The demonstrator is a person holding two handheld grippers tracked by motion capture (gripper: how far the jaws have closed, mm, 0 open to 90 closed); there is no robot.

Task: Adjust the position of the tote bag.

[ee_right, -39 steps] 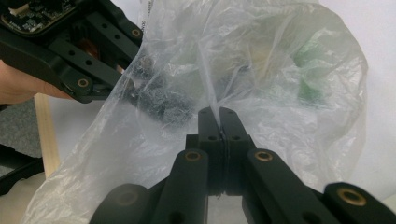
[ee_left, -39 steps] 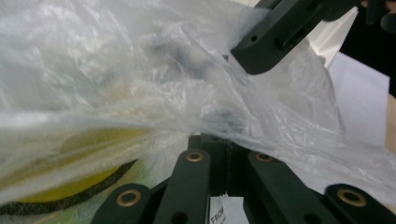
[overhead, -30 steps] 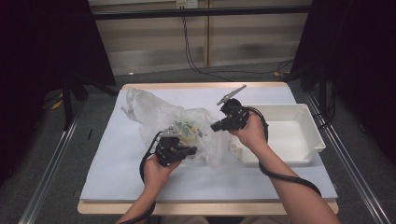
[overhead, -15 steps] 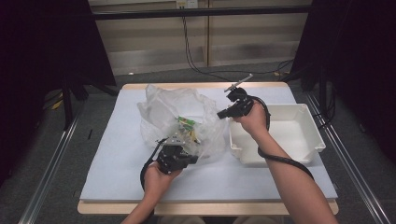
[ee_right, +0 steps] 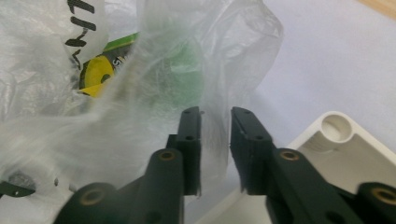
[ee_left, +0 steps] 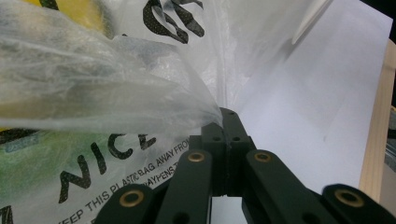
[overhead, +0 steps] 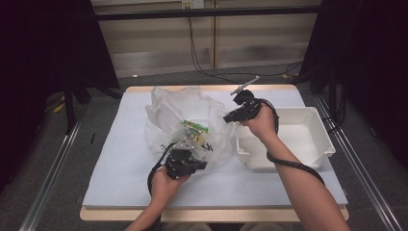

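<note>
A white tray (overhead: 308,126) sat by the bench's right edge, hard against the plastic bag (overhead: 178,108) at mid-bench. The left gripper (overhead: 188,162) was clamped on the bag's near edge. The right gripper (ee_right: 215,116) had just been opening, film loose between its parted jaws.

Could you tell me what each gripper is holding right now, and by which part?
The left gripper pinches a fold of the plastic bag at its near side. The right gripper, jaws just opening, holds nothing.

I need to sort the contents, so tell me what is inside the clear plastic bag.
Through the plastic bag a green packet and something yellow show. The crumpled film blurs whatever else lies inside. The left gripper pinches the bag's edge.
</note>
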